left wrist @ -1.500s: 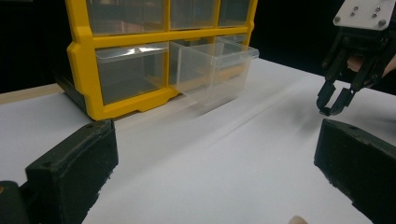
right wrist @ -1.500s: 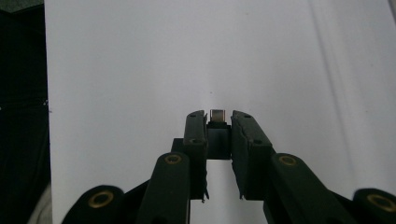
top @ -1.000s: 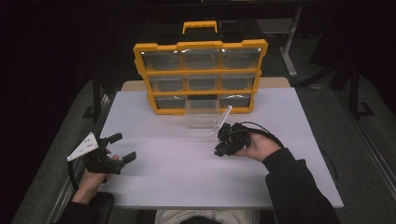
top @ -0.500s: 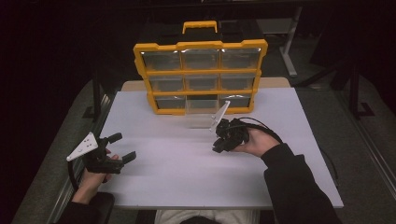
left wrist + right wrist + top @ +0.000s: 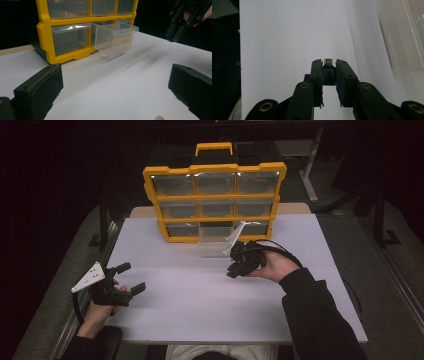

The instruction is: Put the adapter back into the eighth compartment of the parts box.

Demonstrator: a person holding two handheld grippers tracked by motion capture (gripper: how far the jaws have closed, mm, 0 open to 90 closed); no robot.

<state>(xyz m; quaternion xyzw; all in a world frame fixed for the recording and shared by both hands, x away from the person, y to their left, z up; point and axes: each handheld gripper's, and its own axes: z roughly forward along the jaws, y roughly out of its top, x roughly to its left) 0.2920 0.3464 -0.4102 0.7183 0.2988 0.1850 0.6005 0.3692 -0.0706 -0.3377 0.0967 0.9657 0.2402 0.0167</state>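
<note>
Grey small part (image 5: 328, 61) pinched in right gripper (image 5: 329, 65), drawer (image 5: 404, 37) at 2 o'clock; left gripper (image 5: 131, 277) wide open, empty.

Organizer (image 5: 215, 195) at table (image 5: 175, 315) back, drawer (image 5: 214, 240) pulled out before it

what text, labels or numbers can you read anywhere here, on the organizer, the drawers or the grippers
None can be read.
Yellow organizer: no lettering or label shows on its frame or handle.
Clear drawer pulled out of the bottom row: plain, no label.
Left gripper and right gripper: no markings legible; the small grey piece between the right jaws bears no readable sign.
</note>
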